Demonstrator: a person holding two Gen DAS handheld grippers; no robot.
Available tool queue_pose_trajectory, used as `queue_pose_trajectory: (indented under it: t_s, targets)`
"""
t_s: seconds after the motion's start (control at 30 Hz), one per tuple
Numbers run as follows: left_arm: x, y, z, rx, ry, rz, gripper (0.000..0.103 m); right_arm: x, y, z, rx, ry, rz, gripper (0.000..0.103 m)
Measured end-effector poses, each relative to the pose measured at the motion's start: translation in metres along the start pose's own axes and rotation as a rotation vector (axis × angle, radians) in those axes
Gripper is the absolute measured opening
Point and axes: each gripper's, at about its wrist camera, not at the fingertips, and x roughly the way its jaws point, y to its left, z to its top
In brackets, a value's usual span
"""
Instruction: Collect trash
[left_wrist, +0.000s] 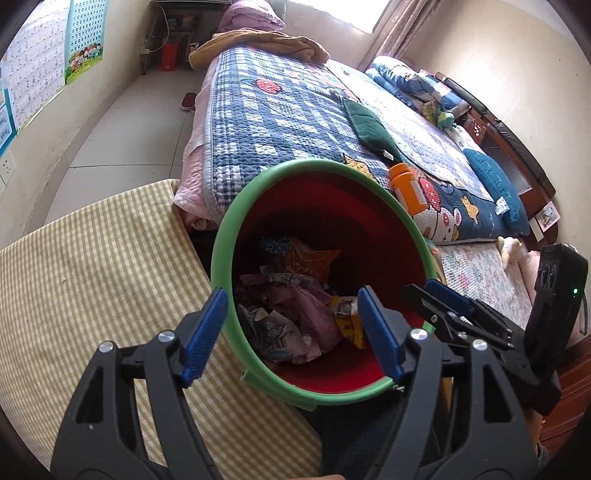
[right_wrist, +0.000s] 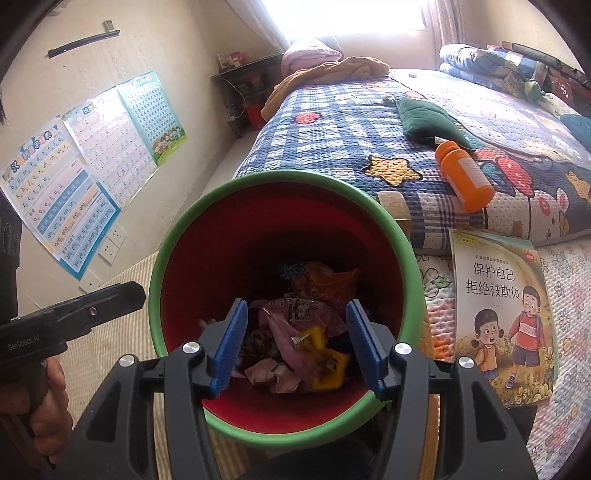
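bed quilt (right_wrist: 332, 122): patchwork | picture book (right_wrist: 502, 317): beside bed | wall posters (right_wrist: 85, 166) | checked cloth (left_wrist: 92, 266)

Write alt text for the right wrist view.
Open right tongs hover empty over a red bin holding crumpled wrappers. An orange bottle lies on the bed behind, a picture book at right.

We look steeply down from both wrists, close above bin (left_wrist: 236, 229) (right_wrist: 410, 258); both views share bin, bed (left_wrist: 280, 122) (right_wrist: 332, 118).
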Motion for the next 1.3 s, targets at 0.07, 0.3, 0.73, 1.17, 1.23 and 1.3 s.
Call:
queue_pose_trajectory:
  t_s: [0.07, 0.3, 0.73, 1.17, 1.23, 1.3]
  targets:
    - [-0.009, 0.006, -0.001, -0.013, -0.016, 0.013, 0.083, -0.002, 0.002, -0.002, 0.000, 0.003, -0.001, 0.063]
    - [-0.045, 0.024, -0.012, -0.030, -0.065, 0.094, 0.097, -0.018, 0.029, -0.008, -0.049, -0.024, 0.003, 0.088]
    - [-0.136, 0.091, -0.094, -0.108, -0.164, 0.293, 0.097, -0.040, 0.120, -0.045, -0.193, -0.031, 0.055, 0.096]
    - [-0.216, 0.135, -0.161, -0.206, -0.282, 0.437, 0.097, -0.075, 0.215, -0.081, -0.344, -0.125, 0.138, 0.096]
    - [-0.222, 0.139, -0.166, -0.213, -0.290, 0.447, 0.097, -0.074, 0.222, -0.085, -0.352, -0.117, 0.146, 0.096]
    - [-0.227, 0.141, -0.169, -0.214, -0.291, 0.454, 0.097, -0.075, 0.229, -0.089, -0.361, -0.117, 0.151, 0.096]
